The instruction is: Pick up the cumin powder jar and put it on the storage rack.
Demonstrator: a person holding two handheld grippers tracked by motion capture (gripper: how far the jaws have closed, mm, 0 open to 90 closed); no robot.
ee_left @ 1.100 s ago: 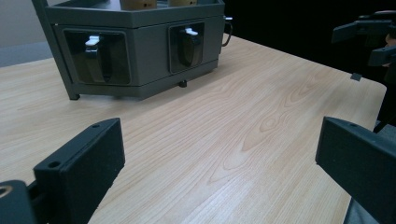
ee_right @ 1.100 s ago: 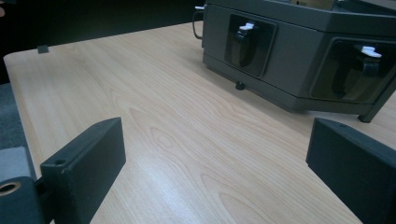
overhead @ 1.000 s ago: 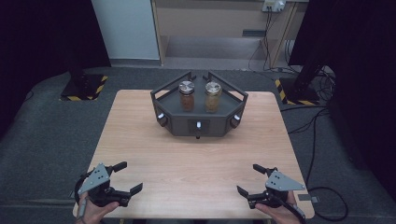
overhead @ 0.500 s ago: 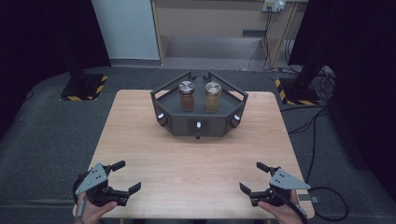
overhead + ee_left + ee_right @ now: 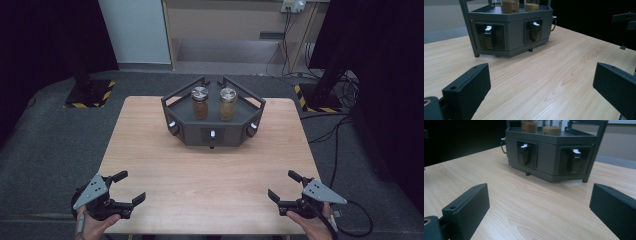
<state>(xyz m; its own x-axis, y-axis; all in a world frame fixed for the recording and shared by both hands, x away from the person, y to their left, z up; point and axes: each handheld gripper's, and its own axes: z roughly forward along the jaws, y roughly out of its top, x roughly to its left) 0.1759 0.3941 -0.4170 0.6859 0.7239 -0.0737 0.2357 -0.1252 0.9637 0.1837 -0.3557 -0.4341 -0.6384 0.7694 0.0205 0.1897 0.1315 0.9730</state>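
Two jars stand on a dark stand; the left gripper and right gripper hold their jaws wide apart.

A lab or test studio: black curtains, hazard-striped stand bases, trailing floor cables around a lone wooden worktop.

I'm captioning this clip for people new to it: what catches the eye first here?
First, the dark grey angular metal stand at the far middle of the light wooden table, with two lidded glass jars of brown contents, one darker and one paler, upright side by side on its top. Then the black left gripper and right gripper, both open, at the near corners.
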